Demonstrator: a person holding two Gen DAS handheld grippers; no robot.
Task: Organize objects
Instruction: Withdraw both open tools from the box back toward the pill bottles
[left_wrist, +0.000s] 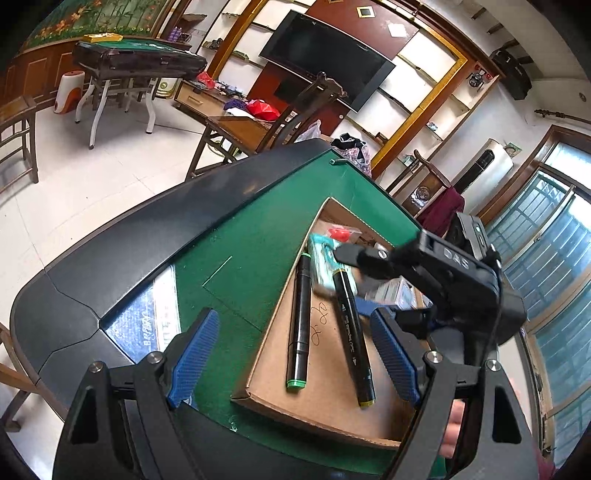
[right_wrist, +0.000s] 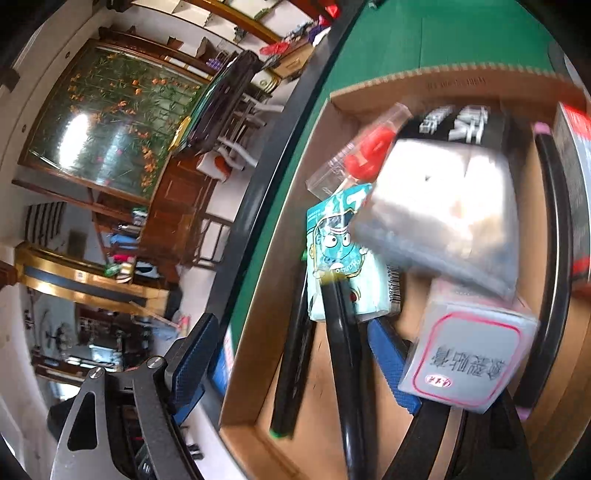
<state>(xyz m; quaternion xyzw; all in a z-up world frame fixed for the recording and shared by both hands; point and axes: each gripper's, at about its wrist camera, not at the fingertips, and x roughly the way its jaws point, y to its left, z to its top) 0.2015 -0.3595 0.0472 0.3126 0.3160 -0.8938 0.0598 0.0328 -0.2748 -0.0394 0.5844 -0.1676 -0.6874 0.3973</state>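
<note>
A cardboard box (left_wrist: 325, 410) lies on the green table (left_wrist: 258, 236). In it lie a green-capped black marker (left_wrist: 299, 325), a yellow-capped black marker (left_wrist: 352, 336), a teal cartoon packet (left_wrist: 325, 258) and a red item in clear wrap (left_wrist: 340, 233). My left gripper (left_wrist: 295, 354) is open above the box's near corner, its blue pads either side of the markers. My right gripper (right_wrist: 291, 365) is open over the box, above the two markers (right_wrist: 343, 339); it shows from outside in the left wrist view (left_wrist: 443, 273). The teal packet (right_wrist: 340, 251), a white box with a red outline (right_wrist: 469, 358) and a blurred silver pack (right_wrist: 443, 206) lie ahead of it.
A blue-and-white card (left_wrist: 155, 317) lies on the table left of the box. A black pink-capped marker (right_wrist: 554, 258) and a black printed box (right_wrist: 458, 125) sit in the cardboard box (right_wrist: 258, 295). The table's dark rim (left_wrist: 110, 266) drops to the floor. Chairs (left_wrist: 303, 110) stand beyond.
</note>
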